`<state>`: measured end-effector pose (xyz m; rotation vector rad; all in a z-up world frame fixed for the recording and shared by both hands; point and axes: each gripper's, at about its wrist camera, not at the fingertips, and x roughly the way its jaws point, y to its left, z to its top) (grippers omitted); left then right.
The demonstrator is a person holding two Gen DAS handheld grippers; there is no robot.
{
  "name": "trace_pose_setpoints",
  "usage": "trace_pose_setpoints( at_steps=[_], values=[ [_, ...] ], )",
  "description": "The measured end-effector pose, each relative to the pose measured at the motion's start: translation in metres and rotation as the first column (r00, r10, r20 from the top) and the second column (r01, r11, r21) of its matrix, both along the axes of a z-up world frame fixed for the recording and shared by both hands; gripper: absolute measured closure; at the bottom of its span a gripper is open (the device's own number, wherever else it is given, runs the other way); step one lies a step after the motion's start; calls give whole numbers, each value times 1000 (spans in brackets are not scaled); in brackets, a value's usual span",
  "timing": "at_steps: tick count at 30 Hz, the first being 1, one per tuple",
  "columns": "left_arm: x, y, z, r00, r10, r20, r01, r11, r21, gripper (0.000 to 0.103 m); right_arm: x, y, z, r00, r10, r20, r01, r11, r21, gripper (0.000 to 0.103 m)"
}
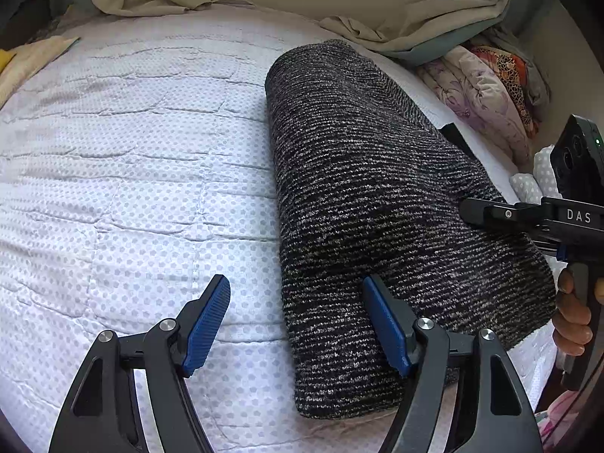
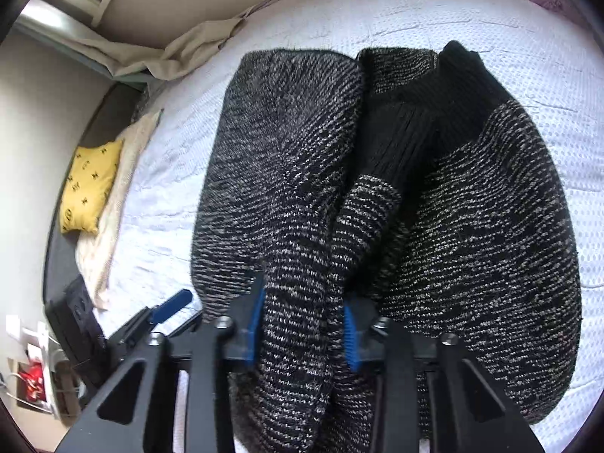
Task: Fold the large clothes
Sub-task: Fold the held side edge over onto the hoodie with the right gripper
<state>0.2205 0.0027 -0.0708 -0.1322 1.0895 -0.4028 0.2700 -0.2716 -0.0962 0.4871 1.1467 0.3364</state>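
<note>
A black-and-grey knit sweater (image 1: 377, 207) lies folded into a long band on the white quilted bed (image 1: 132, 188). My left gripper (image 1: 298, 324) is open and empty at the sweater's near left edge, its right finger over the knit. My right gripper (image 2: 302, 332) is shut on a thick fold of the sweater (image 2: 294, 226) and holds it bunched; black ribbed trim (image 2: 407, 139) shows between the folds. The right gripper also shows in the left wrist view (image 1: 528, 219) at the sweater's right side. The left gripper's blue pad shows in the right wrist view (image 2: 170, 309).
Beige sheets (image 1: 396, 26) are crumpled along the far edge by the wall. Folded floral bedding (image 1: 487, 94) lies at the right. A yellow pillow (image 2: 90, 185) and a cream cloth (image 2: 117, 204) lie at the bed's other end.
</note>
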Motion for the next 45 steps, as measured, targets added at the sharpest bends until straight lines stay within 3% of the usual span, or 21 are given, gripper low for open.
trace_pose_setpoints(
  at_steps=[4, 8, 14, 20, 24, 27, 32, 35, 40, 45],
  values=[
    [-5, 1, 19, 999, -23, 26, 24, 999, -32, 25, -10, -13, 28, 998, 2, 70, -2, 1000, -3, 86],
    [-18, -5, 36, 993, -61, 102, 62, 998, -6, 24, -21, -33, 52, 991, -16, 132, 22, 999, -45, 87],
    [-26, -21, 34, 985, -121, 120, 117, 992, 40, 24, -40, -94, 72, 974, -106, 201, 124, 989, -84, 87],
    [-33, -39, 20, 980, -175, 90, 169, 983, 74, 24, -45, -118, 55, 974, -156, 164, 175, 979, -107, 87],
    [-40, -46, 17, 977, -193, 86, 183, 977, 109, 24, -42, -117, 33, 979, -167, 113, 176, 982, -74, 86],
    [-50, -51, 20, 970, -232, 76, 221, 966, 135, 24, -42, -119, 33, 978, -176, 115, 183, 982, -49, 86],
    [-79, -54, 21, 949, -311, 54, 306, 948, 84, 24, -43, -122, 35, 976, -186, 112, 189, 982, -19, 86],
    [-74, -71, 6, 961, -271, 51, 264, 957, 118, 23, -45, -125, 36, 975, -192, 112, 194, 981, -10, 86],
    [-57, -77, -7, 987, -148, 66, 148, 989, 8, 23, -47, -123, 37, 972, -204, 116, 205, 979, 4, 86],
    [-44, -59, -27, 998, -57, 28, 57, 998, 12, 17, -52, -131, 31, 970, -220, 101, 222, 975, -6, 86]
  ],
)
